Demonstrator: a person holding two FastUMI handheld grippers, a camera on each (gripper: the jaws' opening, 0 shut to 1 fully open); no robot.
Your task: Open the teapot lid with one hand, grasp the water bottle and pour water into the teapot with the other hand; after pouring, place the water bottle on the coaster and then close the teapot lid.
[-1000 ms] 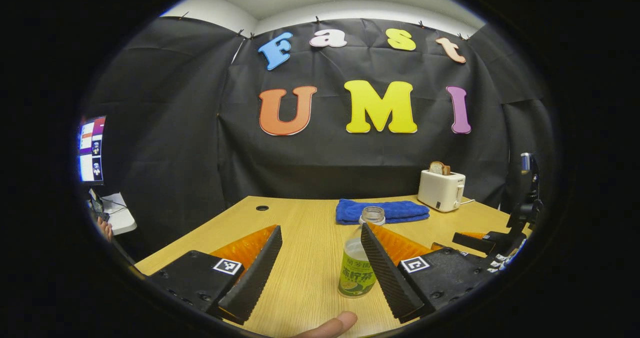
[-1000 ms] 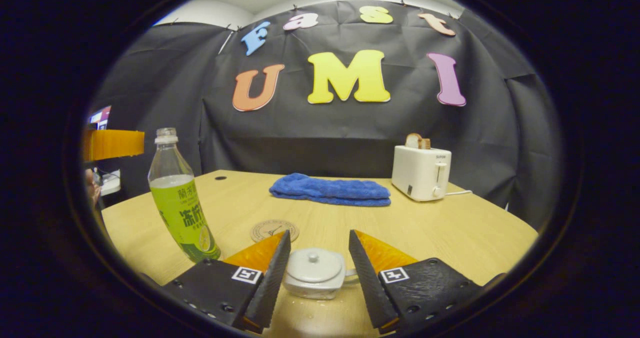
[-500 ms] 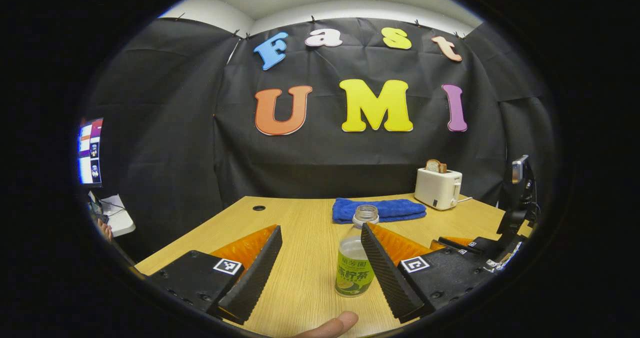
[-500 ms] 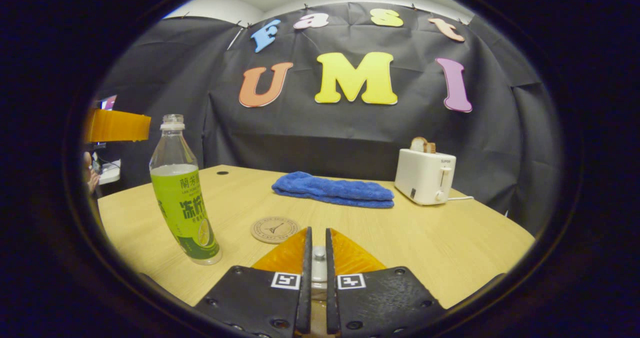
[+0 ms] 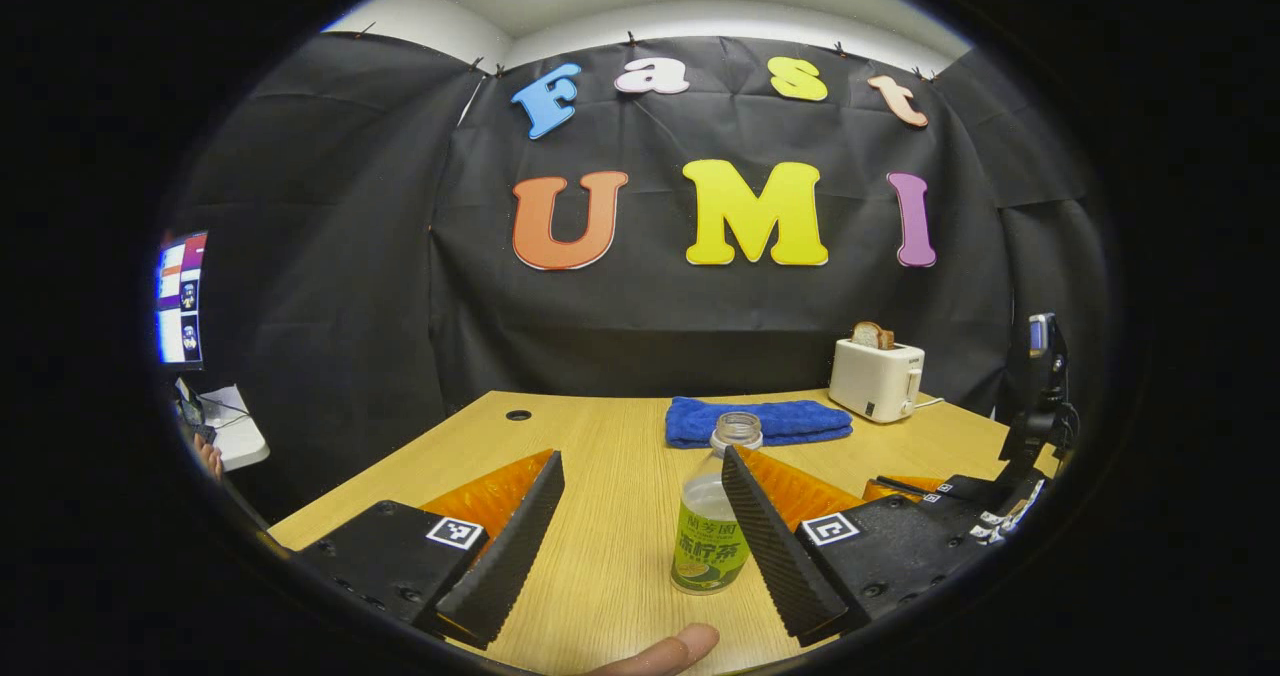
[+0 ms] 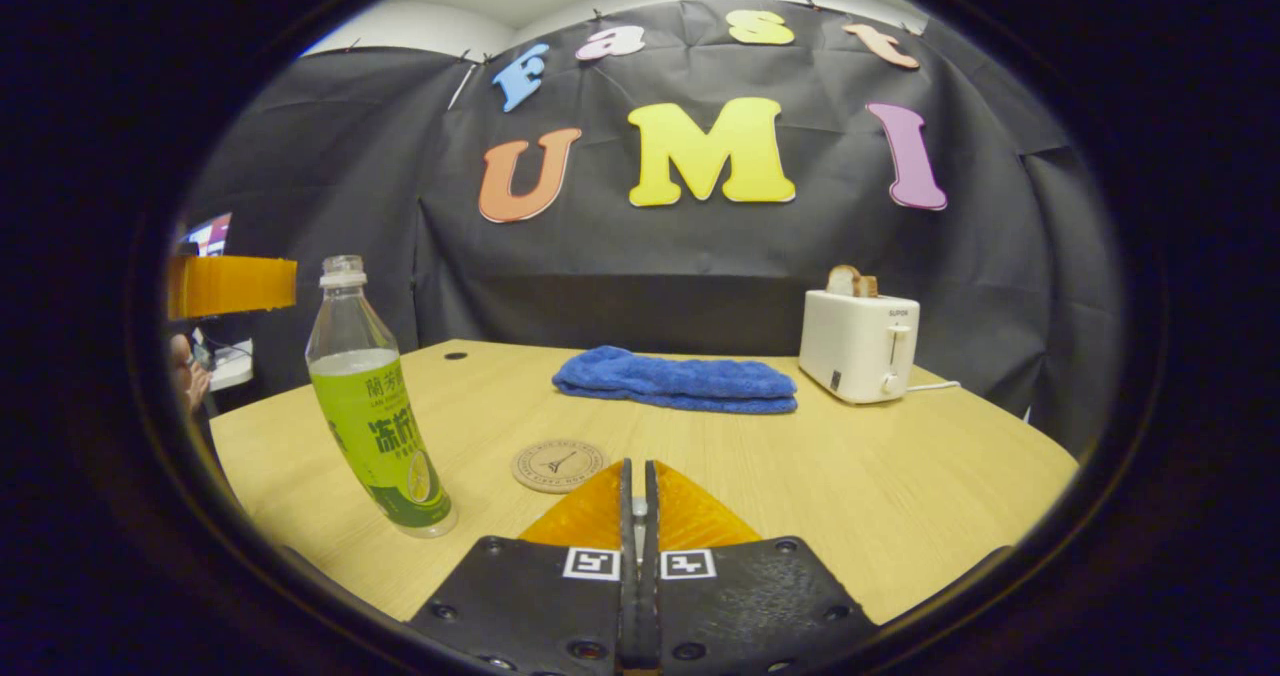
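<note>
In the left gripper view, the left gripper [image 5: 640,516] had its jaws wide apart, and the uncapped water bottle [image 5: 712,534] stood upright on the tabletop [image 5: 600,476] between them, close to the right jaw; contact there could not be told. The right gripper [image 5: 935,491] lay at the far right. In the right gripper view, the right gripper [image 6: 638,516] had its jaws almost together, with a sliver of pale knob [image 6: 638,508] in the slit; whether both pressed on it could not be told. The bottle stood to the left, and the coaster [image 6: 558,465] lay just beyond the jaws. A blue towel [image 6: 678,382] and a toaster [image 6: 858,344] sat farther back.
</note>
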